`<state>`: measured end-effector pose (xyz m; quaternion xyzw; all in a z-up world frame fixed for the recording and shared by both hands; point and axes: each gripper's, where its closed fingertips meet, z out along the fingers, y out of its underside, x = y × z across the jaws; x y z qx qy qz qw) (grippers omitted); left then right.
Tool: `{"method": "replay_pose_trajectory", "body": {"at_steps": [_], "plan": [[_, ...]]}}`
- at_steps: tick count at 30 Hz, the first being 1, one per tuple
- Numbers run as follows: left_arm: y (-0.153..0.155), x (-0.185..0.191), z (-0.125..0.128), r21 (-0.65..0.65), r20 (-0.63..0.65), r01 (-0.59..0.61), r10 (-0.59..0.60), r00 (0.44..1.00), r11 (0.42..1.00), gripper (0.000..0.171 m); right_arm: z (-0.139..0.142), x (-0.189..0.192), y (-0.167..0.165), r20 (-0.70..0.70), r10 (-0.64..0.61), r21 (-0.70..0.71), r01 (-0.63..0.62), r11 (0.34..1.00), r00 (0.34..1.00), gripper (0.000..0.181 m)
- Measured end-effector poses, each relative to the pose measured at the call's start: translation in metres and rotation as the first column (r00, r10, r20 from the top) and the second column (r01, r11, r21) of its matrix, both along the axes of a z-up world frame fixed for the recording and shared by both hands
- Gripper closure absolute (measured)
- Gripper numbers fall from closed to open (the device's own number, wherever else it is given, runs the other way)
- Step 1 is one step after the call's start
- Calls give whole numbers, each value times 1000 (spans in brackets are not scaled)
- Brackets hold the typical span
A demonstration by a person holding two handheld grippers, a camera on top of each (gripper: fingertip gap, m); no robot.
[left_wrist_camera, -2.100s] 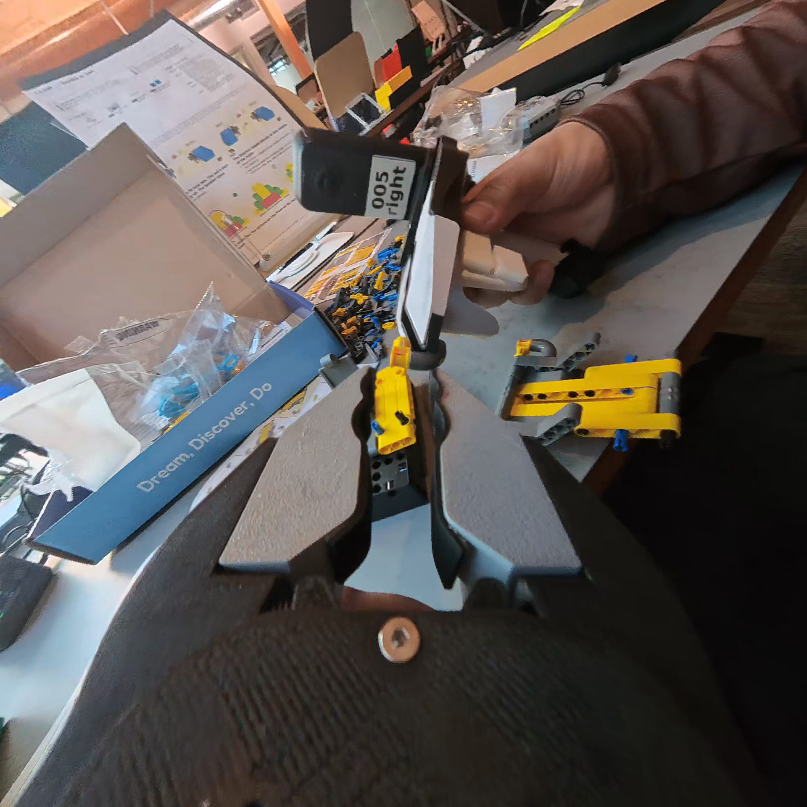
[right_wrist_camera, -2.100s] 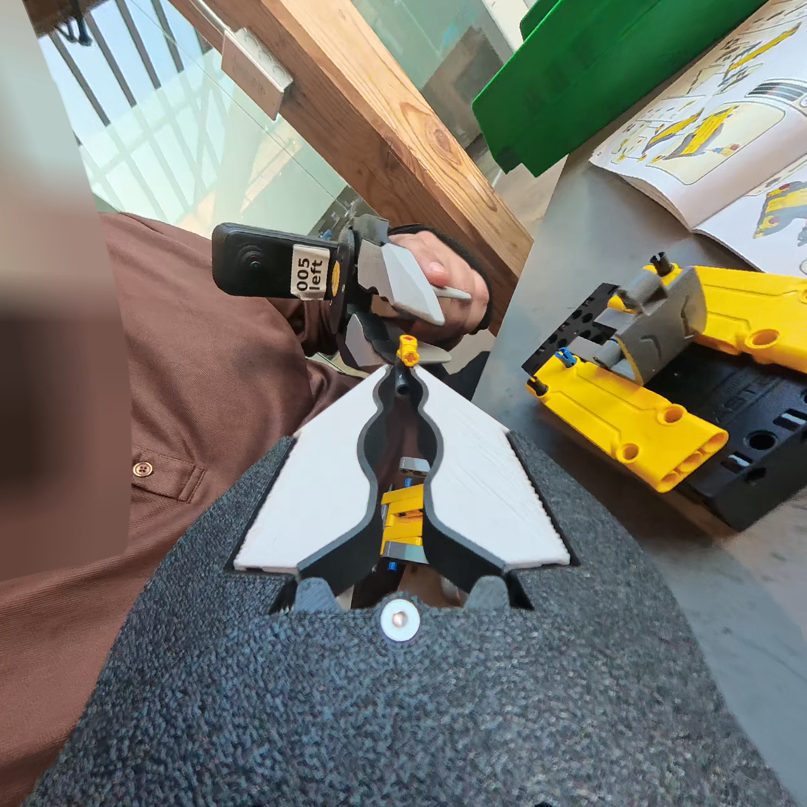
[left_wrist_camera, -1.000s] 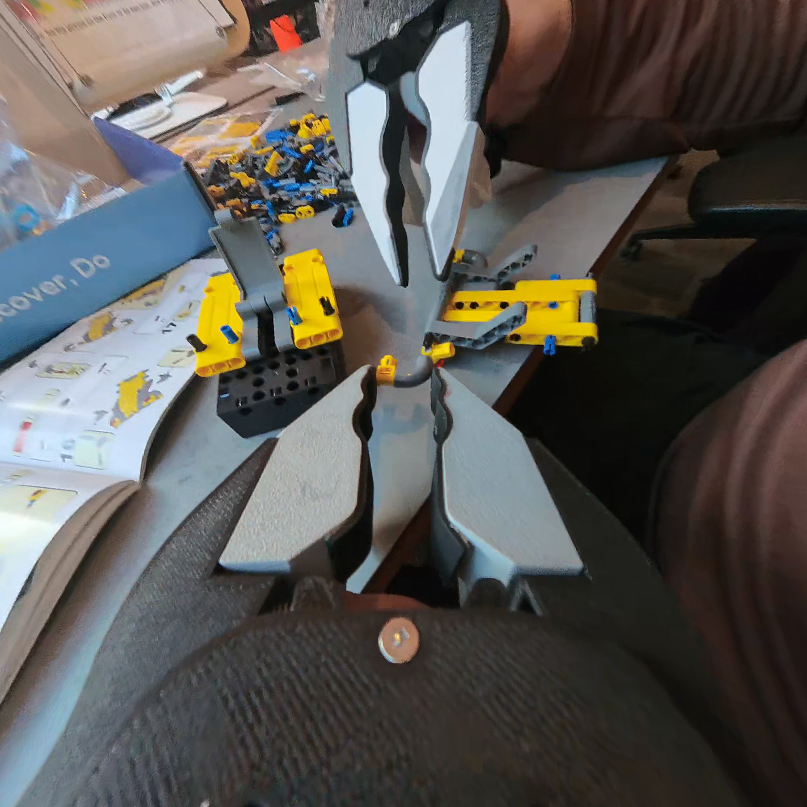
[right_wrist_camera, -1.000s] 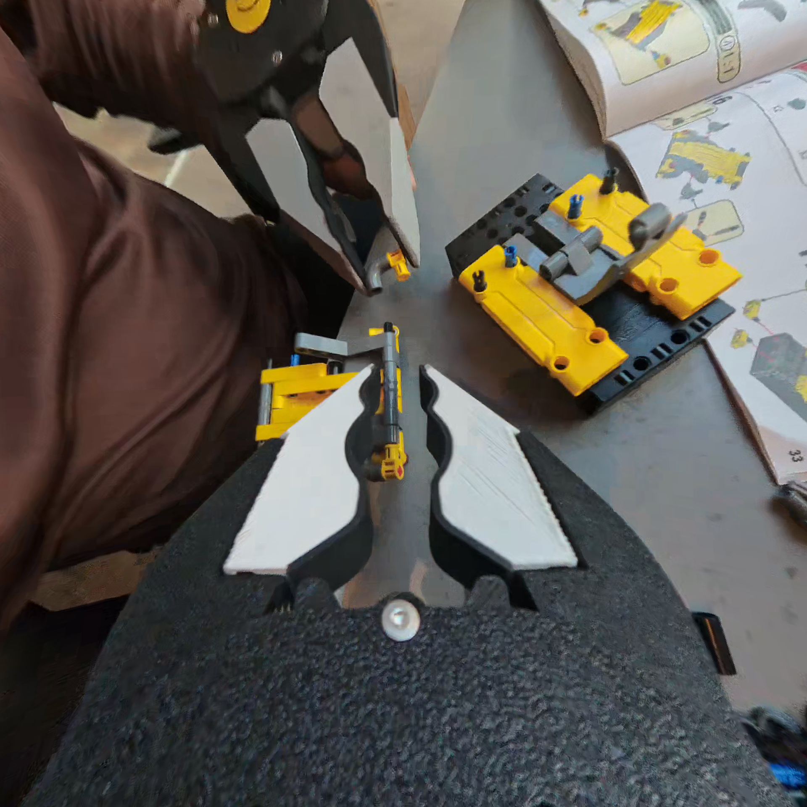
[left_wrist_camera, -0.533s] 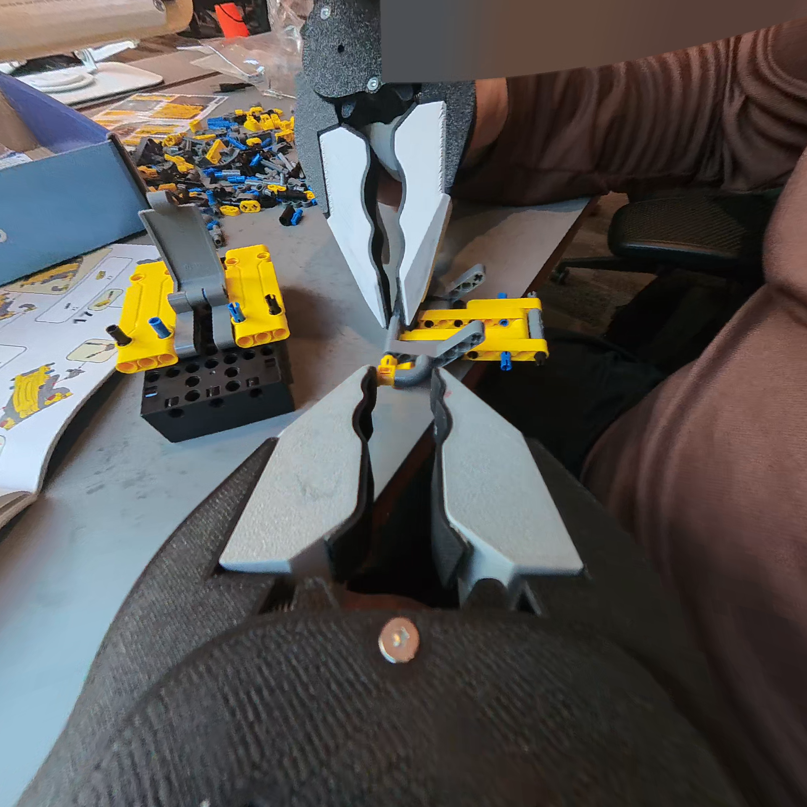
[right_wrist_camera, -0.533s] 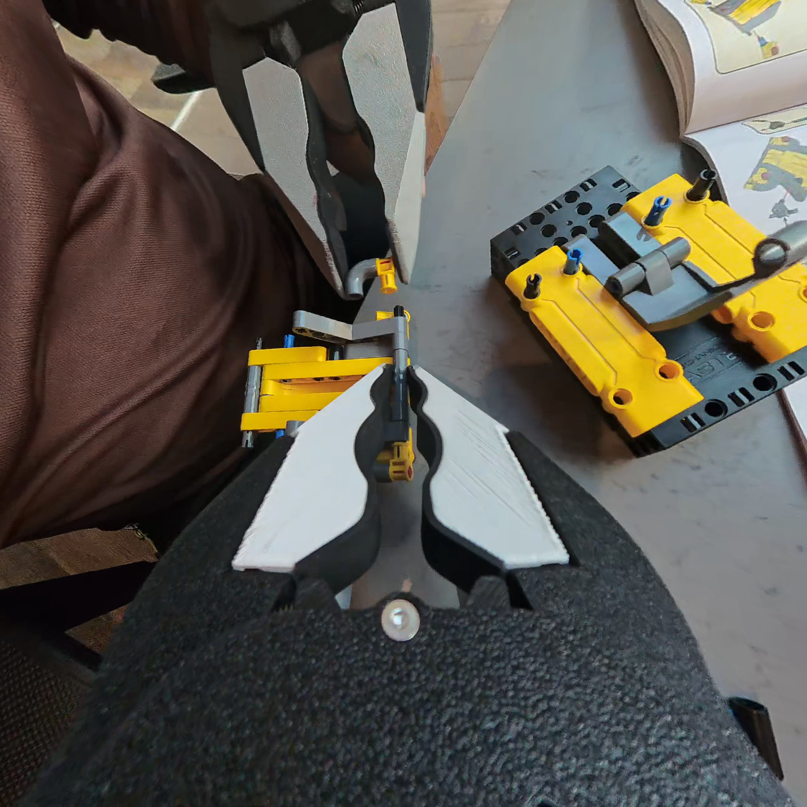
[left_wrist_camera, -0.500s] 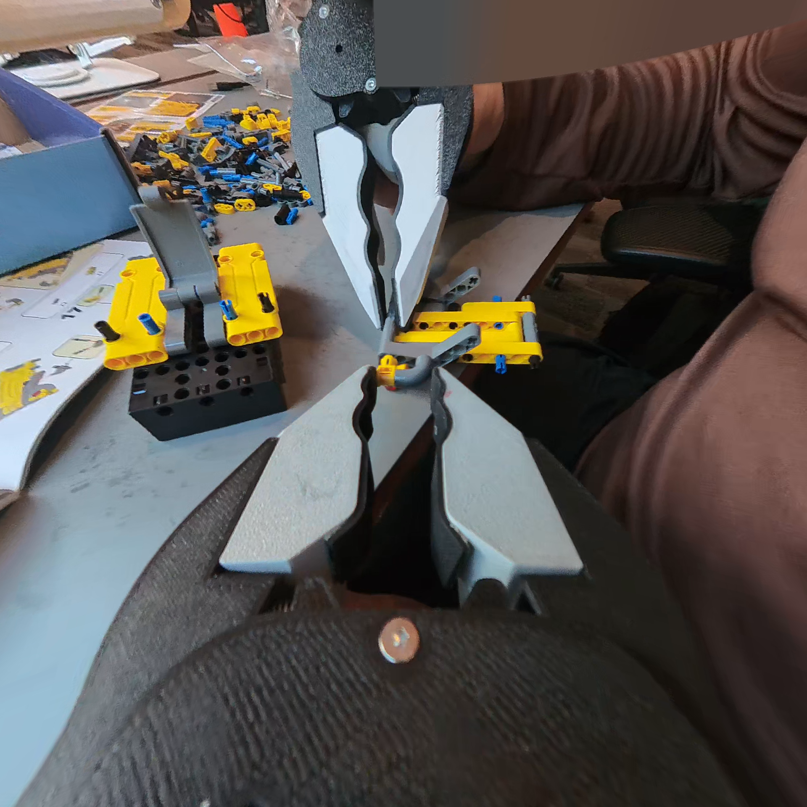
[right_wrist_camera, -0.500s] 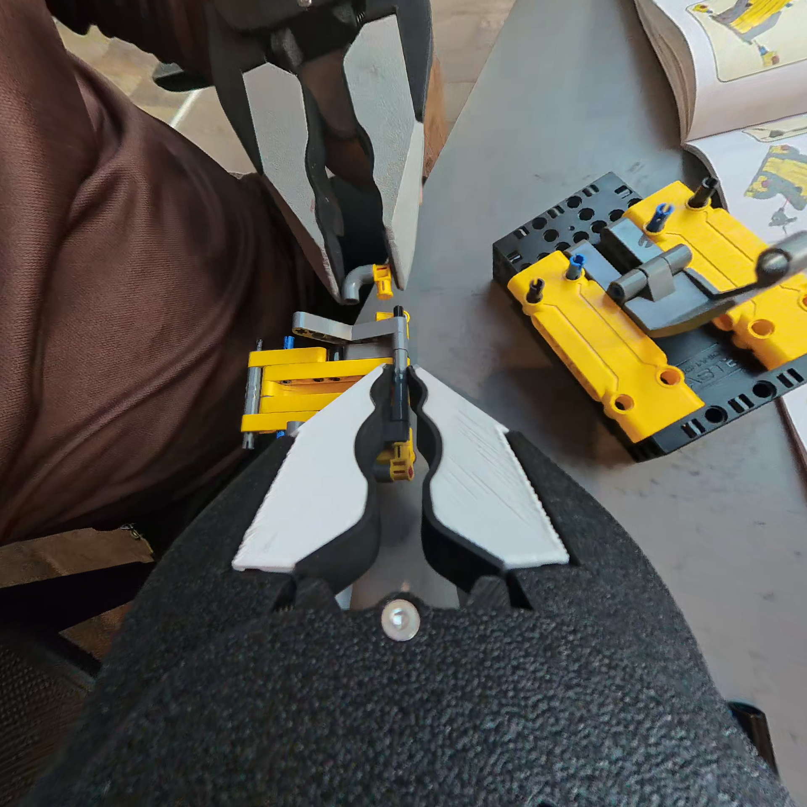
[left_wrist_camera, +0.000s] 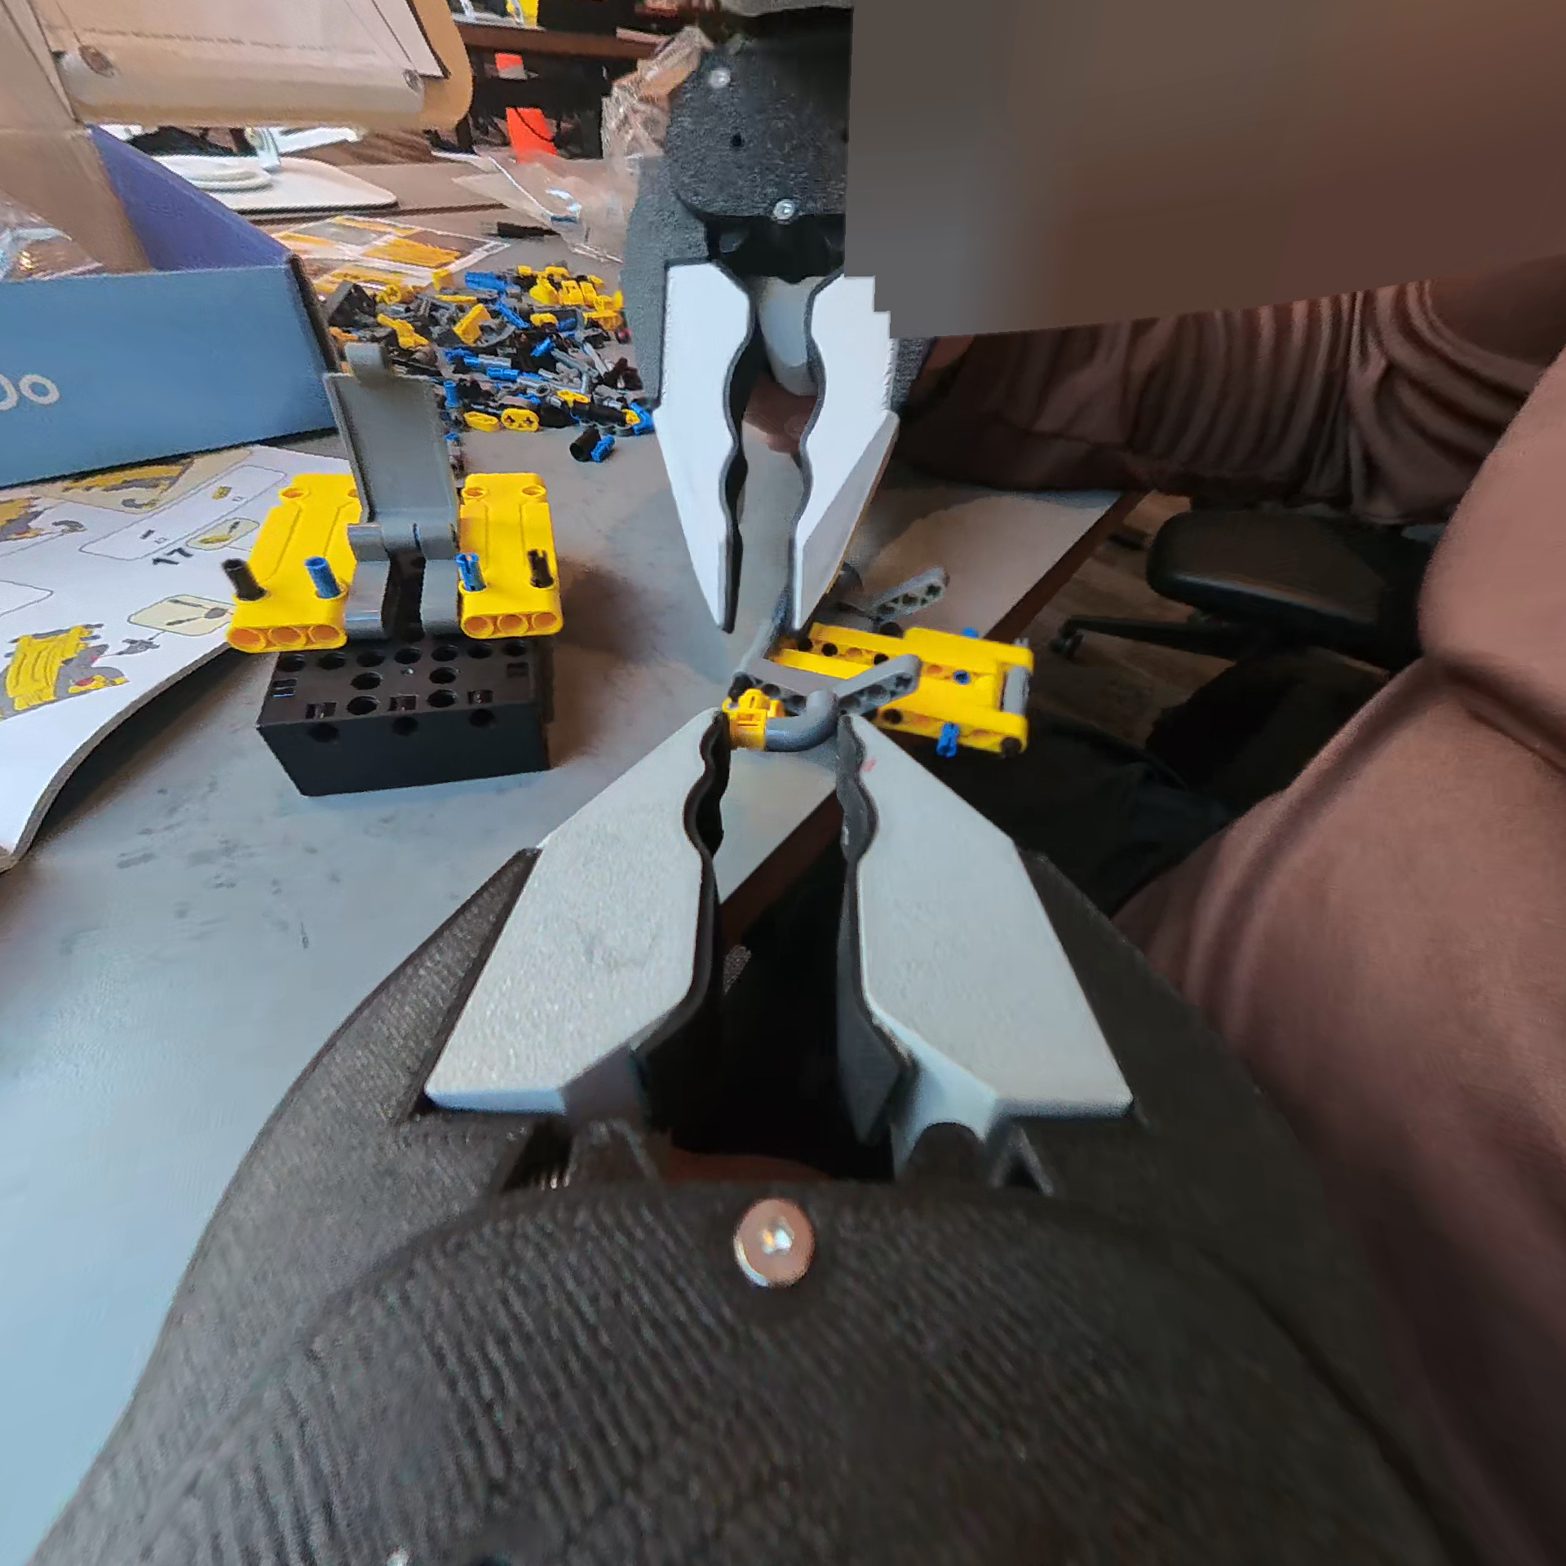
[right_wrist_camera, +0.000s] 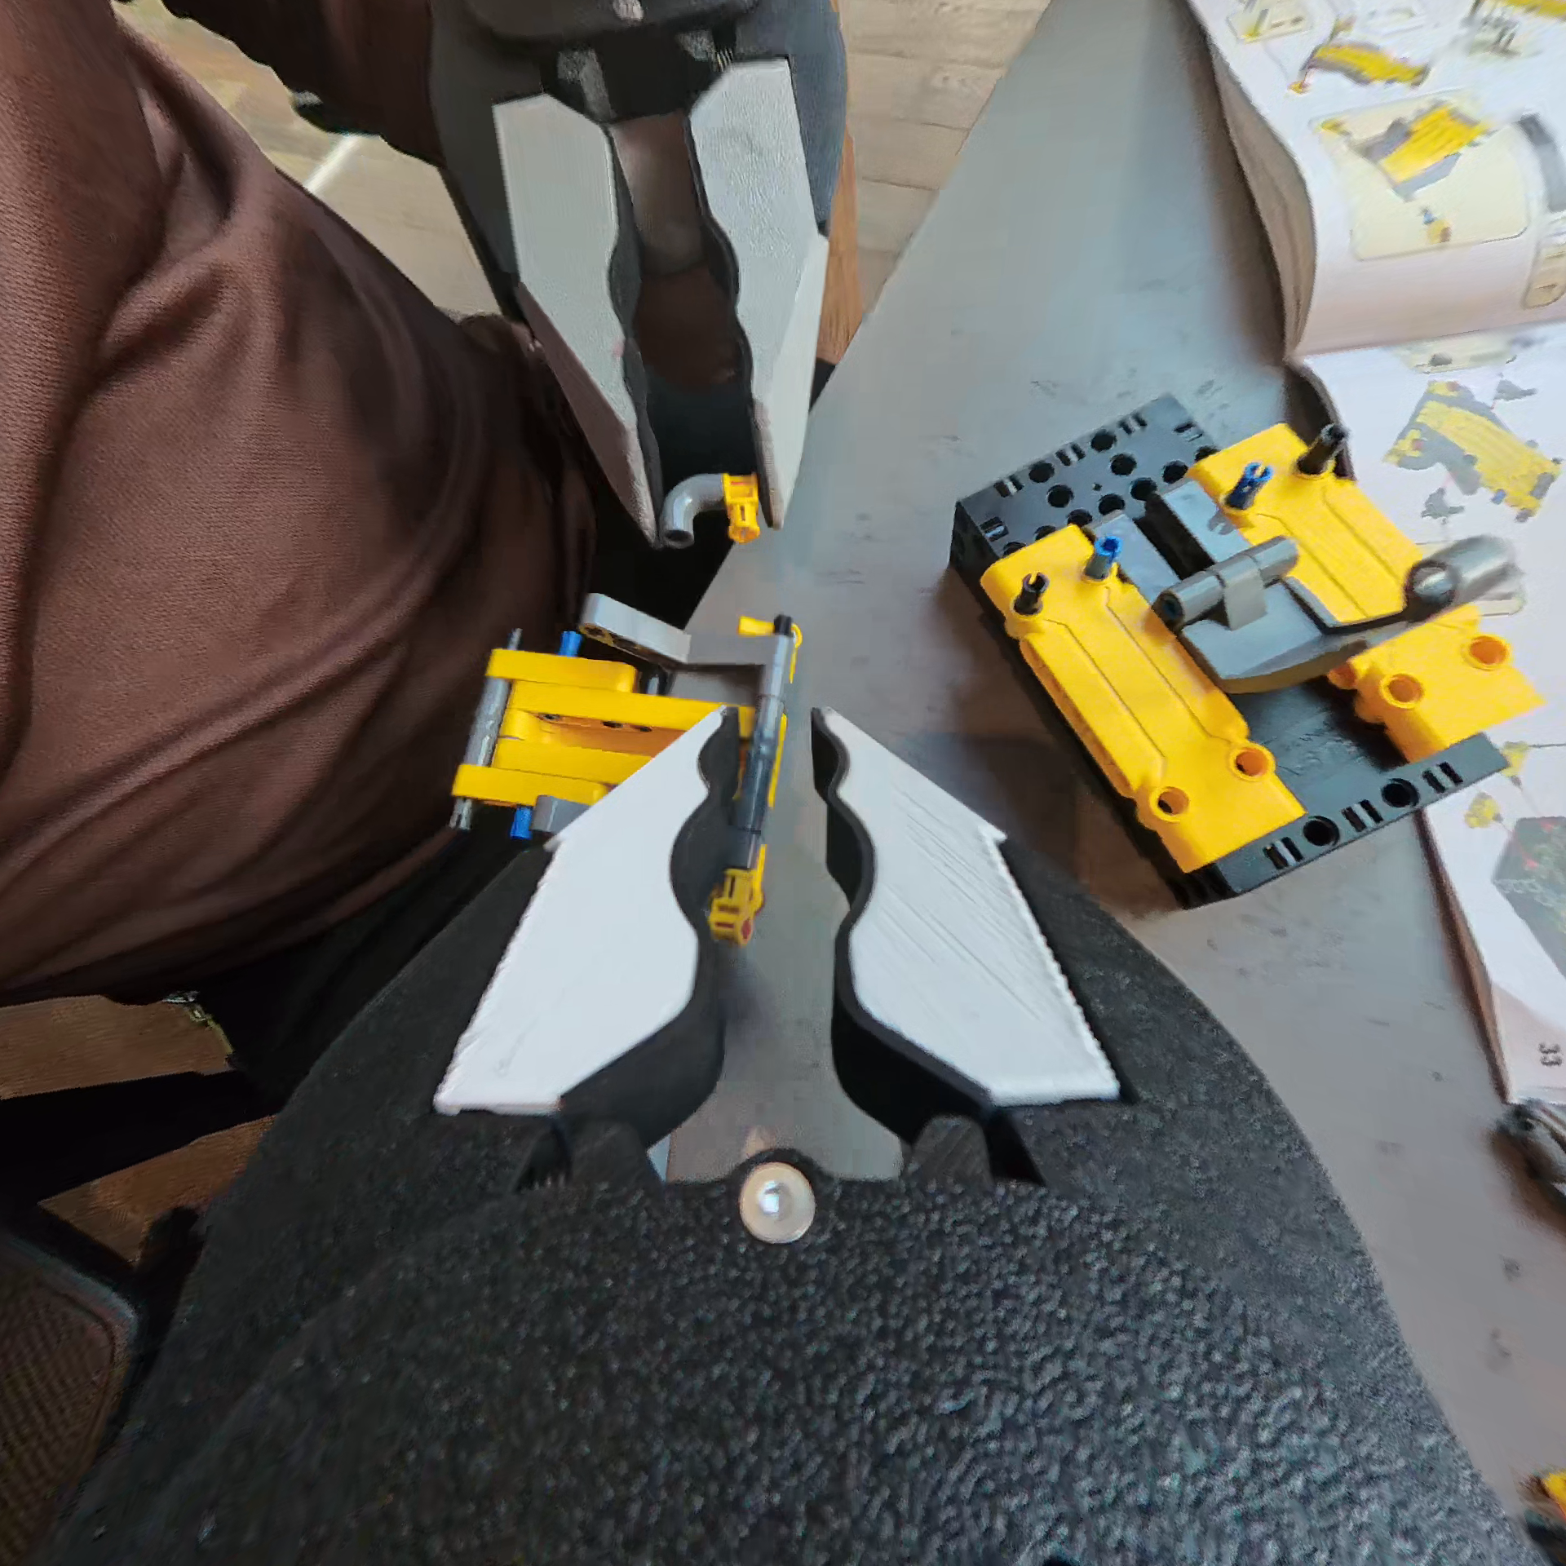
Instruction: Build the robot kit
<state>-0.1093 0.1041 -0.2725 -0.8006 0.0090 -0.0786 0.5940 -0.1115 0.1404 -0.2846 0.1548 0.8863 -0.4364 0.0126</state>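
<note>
1. Small yellow frame (right_wrist_camera: 576, 729) right on the table edge (left_wrist_camera: 1051, 559); bare grey tabletop at 7 o'clock.
2. Two yellow builds; other one (left_wrist_camera: 398, 627) at 10 o'clock.
3. Left gripper (left_wrist_camera: 784, 729) pinching grey elbow piece (left_wrist_camera: 801, 729). Right gripper (right_wrist_camera: 767, 720) spread, straddling the frame's axle (right_wrist_camera: 763, 746).

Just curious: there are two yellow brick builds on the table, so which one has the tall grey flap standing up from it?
The larger build, sitting on the black block beside the instruction booklet. The smaller yellow frame by the table edge lies flat.
</note>
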Motion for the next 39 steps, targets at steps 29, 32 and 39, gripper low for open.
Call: {"method": "replay_pose_trajectory", "body": {"at_steps": [29,32,39], "plan": [[32,11,30,-10,478,169,-144,866,985,149,36,4,-30,-607,95,140,-12,990,789,163],[35,5,30,-25,447,147,-120,887,989,149,37,-2,-26,-604,53,118,23,993,795,162],[43,-15,22,-92,464,27,19,886,995,161,35,-17,-12,-553,-55,57,104,993,831,165]]}}
